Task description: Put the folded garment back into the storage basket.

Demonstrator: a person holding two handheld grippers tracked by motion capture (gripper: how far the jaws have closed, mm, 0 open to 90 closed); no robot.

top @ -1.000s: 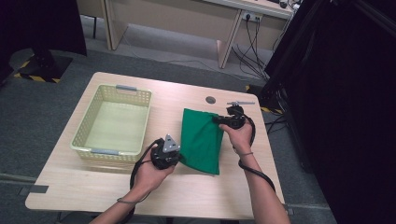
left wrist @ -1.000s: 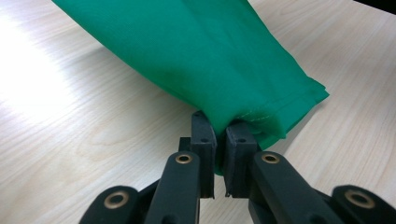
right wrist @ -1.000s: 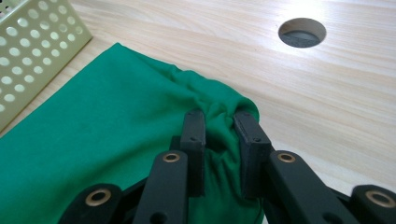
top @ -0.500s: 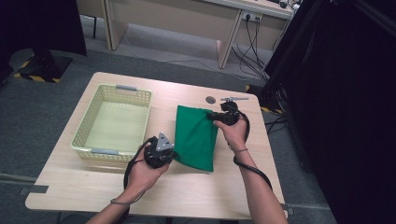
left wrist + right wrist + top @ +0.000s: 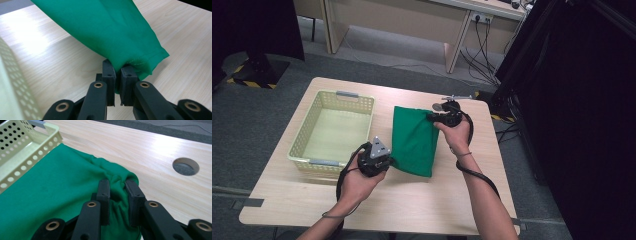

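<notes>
Left gripper (image 5: 388, 161): we have it clamped on the near corner of the green cloth (image 5: 413, 140); in the left gripper view the jaws pinch a hemmed edge with fabric bunched between them. Right gripper (image 5: 430, 118): closed on the far corner, a thick fold caught between its jaws.

Cloth sits folded, right of the pale yellow basket (image 5: 303, 140), its far left edge touching the basket rim; the near end hangs off the tabletop (image 5: 422, 205) from the left grip.

Step, as we judge it: carrying the folded cloth, held at two corners, toward the basket. Next move calls for both hands to travel together, keeping the fold taut, clearing the rim, then lowering inside before letting go.

Writing: no brand, label or lettering that we can read.
</notes>
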